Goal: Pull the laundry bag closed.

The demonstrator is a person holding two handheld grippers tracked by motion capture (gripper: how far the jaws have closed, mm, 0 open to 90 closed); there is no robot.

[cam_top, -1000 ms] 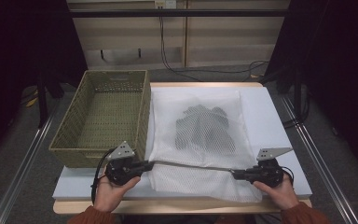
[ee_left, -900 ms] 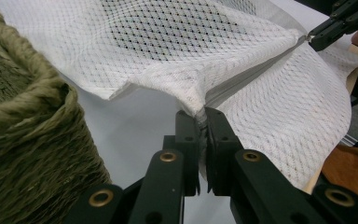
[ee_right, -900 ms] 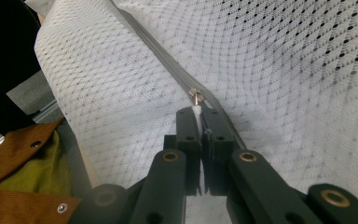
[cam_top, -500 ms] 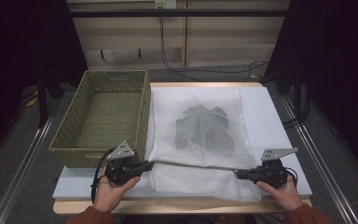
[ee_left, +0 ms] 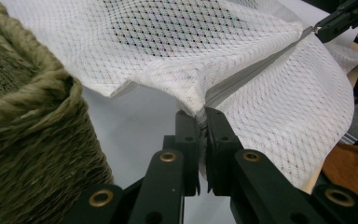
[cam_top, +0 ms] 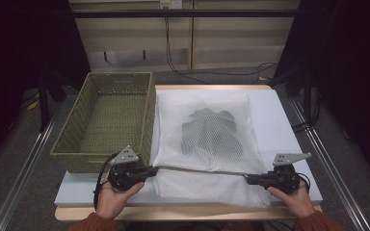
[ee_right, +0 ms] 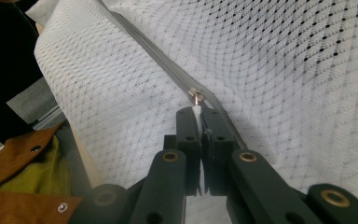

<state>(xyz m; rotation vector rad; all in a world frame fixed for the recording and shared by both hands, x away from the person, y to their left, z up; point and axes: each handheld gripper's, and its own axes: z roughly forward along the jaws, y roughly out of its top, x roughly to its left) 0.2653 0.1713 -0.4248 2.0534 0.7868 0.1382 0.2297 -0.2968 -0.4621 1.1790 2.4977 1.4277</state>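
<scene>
Pulling the zip tab (ee_right: 196, 97) away from the basket (cam_top: 107, 120), right tool (cam_top: 248, 178) clenched; left tool (cam_top: 152, 169) grips the mesh bag (cam_top: 207, 134) corner; zip nearly shut

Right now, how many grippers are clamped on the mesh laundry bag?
2. The left gripper is shut on the mesh laundry bag at the zipper's left end, near the wicker basket; the right gripper is shut on the zipper pull at its right end.

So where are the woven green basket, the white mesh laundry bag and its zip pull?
Woven green basket (cam_top: 72, 156): high view, near rim.
White mesh laundry bag (cam_top: 207, 185): high view, near panel below the zip.
Zip pull (ee_right: 196, 96): right gripper view, metal slider by the jaw tips.
</scene>
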